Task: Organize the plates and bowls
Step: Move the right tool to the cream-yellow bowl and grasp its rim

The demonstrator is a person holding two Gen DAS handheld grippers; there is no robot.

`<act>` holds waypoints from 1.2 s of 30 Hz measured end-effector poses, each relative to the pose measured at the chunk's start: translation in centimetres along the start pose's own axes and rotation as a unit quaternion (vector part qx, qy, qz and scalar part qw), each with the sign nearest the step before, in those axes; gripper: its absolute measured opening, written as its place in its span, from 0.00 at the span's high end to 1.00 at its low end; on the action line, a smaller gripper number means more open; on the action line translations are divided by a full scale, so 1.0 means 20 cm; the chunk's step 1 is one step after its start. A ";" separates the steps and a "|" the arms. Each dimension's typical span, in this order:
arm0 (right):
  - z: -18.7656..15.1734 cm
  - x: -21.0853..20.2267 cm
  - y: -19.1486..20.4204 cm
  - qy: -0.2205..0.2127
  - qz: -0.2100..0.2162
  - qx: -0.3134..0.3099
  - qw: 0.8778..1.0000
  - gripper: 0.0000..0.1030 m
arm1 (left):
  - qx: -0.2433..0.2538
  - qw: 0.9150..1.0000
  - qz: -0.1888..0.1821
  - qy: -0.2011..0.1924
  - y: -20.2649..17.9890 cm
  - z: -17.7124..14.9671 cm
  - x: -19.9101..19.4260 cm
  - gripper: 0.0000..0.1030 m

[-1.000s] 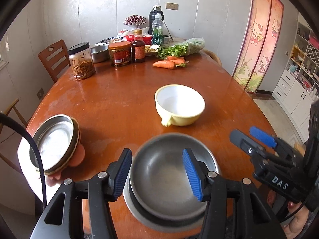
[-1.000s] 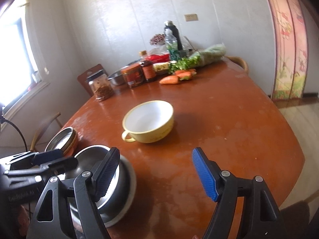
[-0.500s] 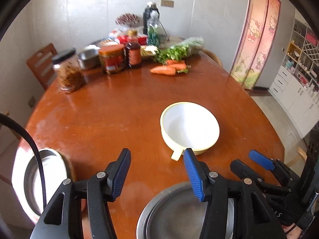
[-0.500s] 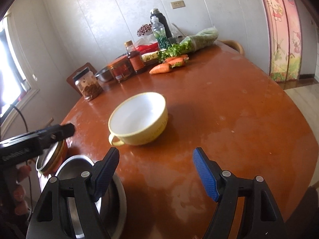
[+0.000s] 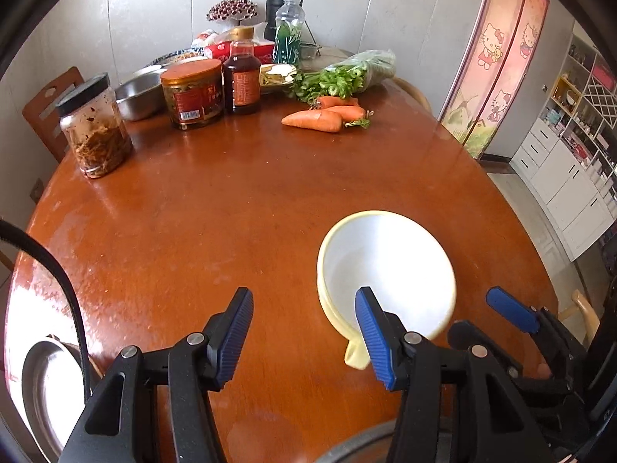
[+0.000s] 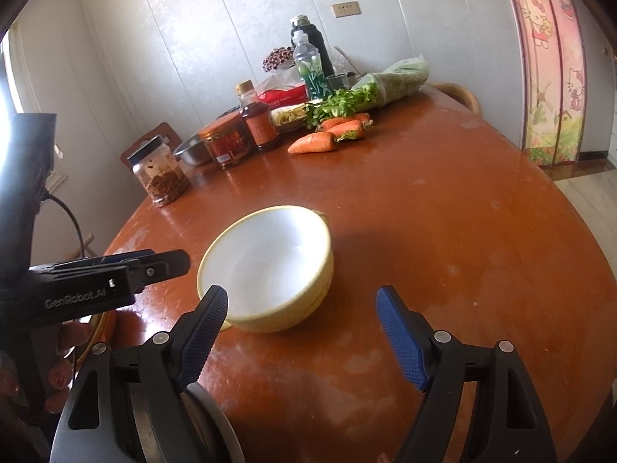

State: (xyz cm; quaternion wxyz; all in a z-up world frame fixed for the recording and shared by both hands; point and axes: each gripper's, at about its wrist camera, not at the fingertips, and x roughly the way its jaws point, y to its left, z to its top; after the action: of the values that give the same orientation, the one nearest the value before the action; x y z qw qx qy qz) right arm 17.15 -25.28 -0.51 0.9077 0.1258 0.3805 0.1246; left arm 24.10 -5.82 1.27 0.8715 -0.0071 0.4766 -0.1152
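Round and reddish-brown, the wooden table (image 5: 231, 208) carries jars (image 5: 96, 127), a bottle (image 5: 242, 77), carrots (image 5: 316, 119) and greens (image 5: 347, 73) along its far edge by a grey wall. An empty yellow bowl (image 5: 385, 270) sits upright toward the near edge, its small handle pointing at the left gripper (image 5: 304, 335). Both the left gripper and the right gripper (image 6: 304, 332) gape wide, holding nothing.

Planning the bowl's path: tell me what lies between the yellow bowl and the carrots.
Only bare table between yellow bowl and carrots, in both views.
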 end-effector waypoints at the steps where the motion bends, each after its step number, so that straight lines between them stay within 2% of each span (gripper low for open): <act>1: 0.01 0.02 0.00 0.003 -0.001 -0.002 1.000 0.21 | 0.000 1.000 0.001 0.001 0.00 0.01 0.01 0.47; 6: 0.03 0.10 -0.02 0.017 -0.013 0.013 1.000 0.20 | 0.001 1.000 0.019 0.008 0.02 0.05 0.09 0.47; 14: 0.04 0.17 -0.04 0.034 -0.027 0.024 0.999 0.20 | 0.004 0.999 0.013 0.029 0.03 0.08 0.20 0.46; 20: 0.04 0.20 -0.04 0.048 -0.016 0.022 0.998 0.20 | 0.007 0.999 -0.002 0.049 0.04 0.09 0.25 0.46; 24: 0.04 0.22 -0.03 0.052 -0.009 0.016 0.998 0.42 | 0.005 0.998 -0.008 0.063 0.05 0.09 0.29 0.46; 28: 0.04 0.22 -0.01 0.046 -0.012 0.004 0.999 0.57 | -0.007 0.997 -0.027 0.068 0.07 0.09 0.30 0.48; 29: 0.05 0.22 0.00 0.040 -0.012 -0.001 0.999 0.58 | -0.008 0.997 -0.031 0.071 0.07 0.08 0.31 0.48; 31: 0.05 0.22 0.01 0.037 -0.010 -0.005 0.999 0.64 | -0.008 0.996 -0.041 0.076 0.07 0.08 0.32 0.61; 34: 0.05 0.22 0.02 0.037 -0.005 -0.010 0.999 0.67 | 0.006 0.996 -0.043 0.079 0.04 0.07 0.31 0.72; 36: 0.05 0.21 0.03 0.037 -0.004 -0.013 0.999 0.67 | 0.016 0.996 -0.042 0.081 0.02 0.06 0.30 0.76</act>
State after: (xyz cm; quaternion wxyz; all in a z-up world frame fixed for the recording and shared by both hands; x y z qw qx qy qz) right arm 20.68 -23.50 -2.45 0.8949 0.1078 0.4130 0.1304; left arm 28.24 -6.70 -3.14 0.8241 -0.0036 0.5434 -0.1596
